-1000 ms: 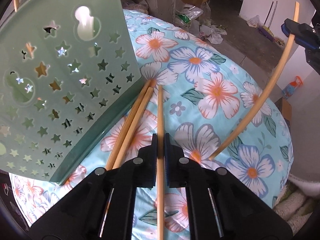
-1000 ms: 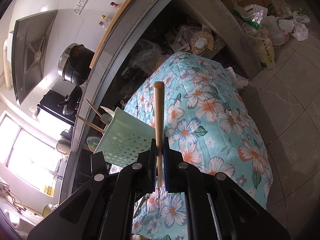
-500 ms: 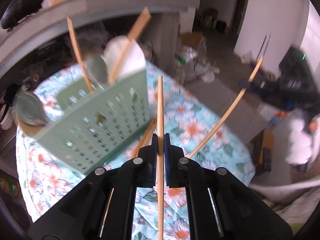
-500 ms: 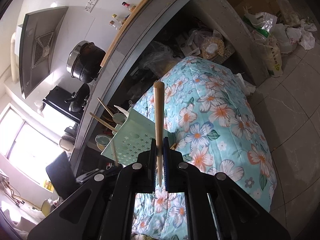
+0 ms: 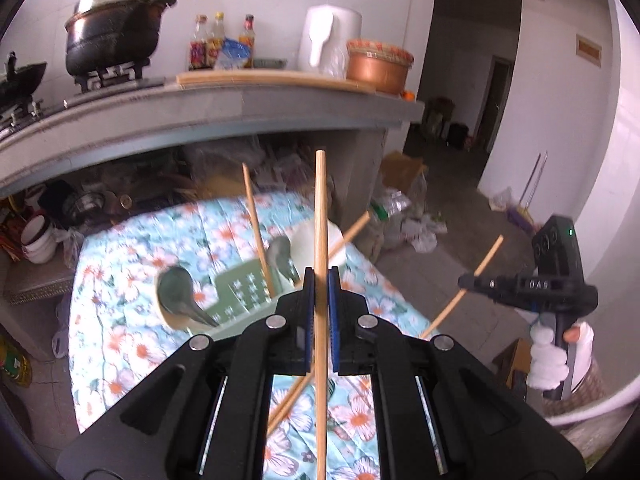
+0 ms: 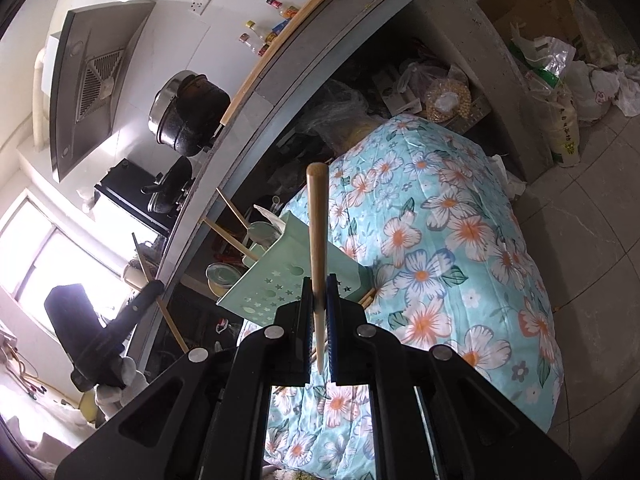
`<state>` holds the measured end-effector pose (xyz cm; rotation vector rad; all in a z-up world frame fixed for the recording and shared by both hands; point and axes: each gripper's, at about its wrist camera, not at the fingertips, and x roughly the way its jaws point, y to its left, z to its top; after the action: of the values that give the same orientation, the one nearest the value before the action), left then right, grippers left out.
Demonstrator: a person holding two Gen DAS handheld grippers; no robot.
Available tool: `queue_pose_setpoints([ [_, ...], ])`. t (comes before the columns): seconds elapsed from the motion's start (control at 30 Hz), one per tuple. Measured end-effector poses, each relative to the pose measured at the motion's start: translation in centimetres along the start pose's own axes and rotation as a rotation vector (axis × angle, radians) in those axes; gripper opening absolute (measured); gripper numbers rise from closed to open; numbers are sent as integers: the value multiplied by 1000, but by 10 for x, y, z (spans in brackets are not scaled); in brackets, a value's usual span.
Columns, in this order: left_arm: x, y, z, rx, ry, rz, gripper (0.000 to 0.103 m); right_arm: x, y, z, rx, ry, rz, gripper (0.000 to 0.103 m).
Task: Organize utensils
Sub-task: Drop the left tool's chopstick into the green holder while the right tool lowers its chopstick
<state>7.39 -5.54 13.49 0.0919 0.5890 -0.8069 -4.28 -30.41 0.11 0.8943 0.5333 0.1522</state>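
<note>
Jaws, left gripper point(image 5: 320, 280): closed tight on a wooden chopstick point(image 5: 320, 216), the stick running straight along the line of the fingers, its far end free above the table

Jaws, right gripper point(image 6: 319, 292): closed tight on a second chopstick point(image 6: 317, 232), gripped near its thin end, thick end pointing away toward the counter point(image 6: 320, 56)

Utensil holder point(image 5: 244, 292): pale green, star-punched, standing on the floral tablecloth point(image 5: 120, 264); in the left wrist view it sits just beyond and slightly left of the left jaws, partly hidden behind them. Contents seen: two spoons point(image 5: 182, 296), more chopsticks leaning out of the top, a white piece at its right (kind unclear)

Loose chopsticks point(image 5: 288, 400): at least one lying on the cloth, near side of the holder

Key relation: the holder's open top lies ahead of and below the left stick's far tip; the stick's long axis already points toward it. Left hand judged the nearer; the right gripper point(image 5: 520, 284) stands well off to the right, held by a white-gloved hand point(image 5: 552, 364)

Likely requirement: tip the stick down over the opening before letting go
</note>
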Motion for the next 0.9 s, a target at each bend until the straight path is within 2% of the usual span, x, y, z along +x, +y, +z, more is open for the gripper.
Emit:
queue_pose_setpoints([
  [0.37, -37, 16, 50, -45, -226, 45, 6, 4, 13, 2, -27, 9, 19, 6],
  [0.5, -35, 29, 69, -99, -299, 66, 6, 7, 14, 3, -26, 18, 18, 6],
  [0.7, -16, 53, 82, -178, -362, 114, 6, 11, 15, 5, -25, 22, 11, 6],
  [0.9, 25, 72, 84, -244, -355, 119, 6, 15, 14, 8, -20, 25, 3, 6],
])
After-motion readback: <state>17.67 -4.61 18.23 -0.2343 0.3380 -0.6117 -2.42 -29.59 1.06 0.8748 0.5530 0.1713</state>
